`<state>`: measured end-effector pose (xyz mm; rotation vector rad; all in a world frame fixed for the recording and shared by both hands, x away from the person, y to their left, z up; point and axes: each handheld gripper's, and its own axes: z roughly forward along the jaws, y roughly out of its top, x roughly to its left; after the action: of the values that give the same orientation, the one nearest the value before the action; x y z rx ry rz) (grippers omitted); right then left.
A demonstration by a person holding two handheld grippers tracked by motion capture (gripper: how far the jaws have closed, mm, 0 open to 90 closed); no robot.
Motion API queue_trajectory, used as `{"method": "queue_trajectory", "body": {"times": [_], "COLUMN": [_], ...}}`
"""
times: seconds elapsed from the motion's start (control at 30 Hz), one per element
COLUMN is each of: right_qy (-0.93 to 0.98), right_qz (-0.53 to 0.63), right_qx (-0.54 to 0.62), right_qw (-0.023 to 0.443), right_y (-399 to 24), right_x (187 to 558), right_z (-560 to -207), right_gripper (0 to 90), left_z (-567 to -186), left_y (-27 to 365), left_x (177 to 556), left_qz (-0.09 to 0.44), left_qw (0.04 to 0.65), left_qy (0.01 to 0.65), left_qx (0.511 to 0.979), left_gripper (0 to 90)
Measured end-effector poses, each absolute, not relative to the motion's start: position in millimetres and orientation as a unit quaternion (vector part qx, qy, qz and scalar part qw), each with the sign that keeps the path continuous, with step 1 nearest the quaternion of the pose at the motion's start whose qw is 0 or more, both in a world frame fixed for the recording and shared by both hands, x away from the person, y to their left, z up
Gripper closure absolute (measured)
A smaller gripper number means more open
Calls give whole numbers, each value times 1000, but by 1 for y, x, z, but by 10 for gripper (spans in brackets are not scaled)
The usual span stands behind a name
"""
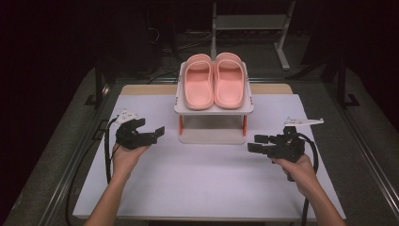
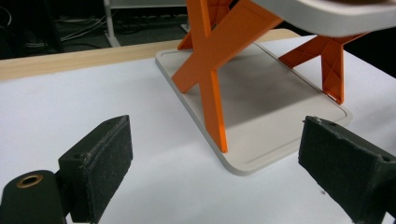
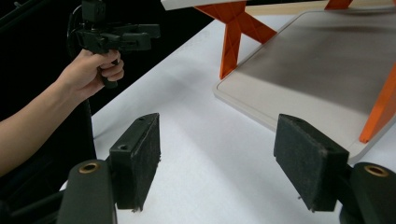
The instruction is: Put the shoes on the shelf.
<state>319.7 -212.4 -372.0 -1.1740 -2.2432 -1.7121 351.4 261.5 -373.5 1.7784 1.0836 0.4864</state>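
A pair of pink slippers, one on the left (image 1: 198, 82) and one on the right (image 1: 229, 80), lies side by side on the top shelf of a small white rack (image 1: 214, 110) with orange legs. My left gripper (image 1: 154, 134) hovers open just left of the rack's lower shelf (image 1: 211, 136), holding nothing. My right gripper (image 1: 254, 143) is open and empty at the rack's front right corner. In the left gripper view, the wide-apart pads (image 2: 105, 163) frame the lower shelf (image 2: 261, 93) and an orange cross leg (image 2: 210, 70). The right gripper view has the shelf (image 3: 327, 70) beyond its pads (image 3: 137, 158).
The rack stands at the back middle of a white table mat (image 1: 202, 179). A wooden strip (image 1: 141, 89) edges the far side. A grey metal stand (image 1: 249, 21) sits on the dark floor behind. The other hand's gripper (image 3: 116, 37) appears far off in the right gripper view.
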Motion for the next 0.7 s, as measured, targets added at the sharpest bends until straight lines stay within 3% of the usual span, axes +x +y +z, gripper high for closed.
{"method": "queue_trajectory", "body": {"times": [0.7], "right_qy": [-727], "right_qz": [-560], "right_qx": [-397], "right_qw": [38], "right_y": [-224], "right_x": [290], "right_z": [-409], "right_gripper": [303], "left_z": [-403], "left_y": [258], "left_x": [316], "left_qz": [204], "left_qw": [485], "left_qy": [437], "left_qx": [729], "left_gripper": [92]}}
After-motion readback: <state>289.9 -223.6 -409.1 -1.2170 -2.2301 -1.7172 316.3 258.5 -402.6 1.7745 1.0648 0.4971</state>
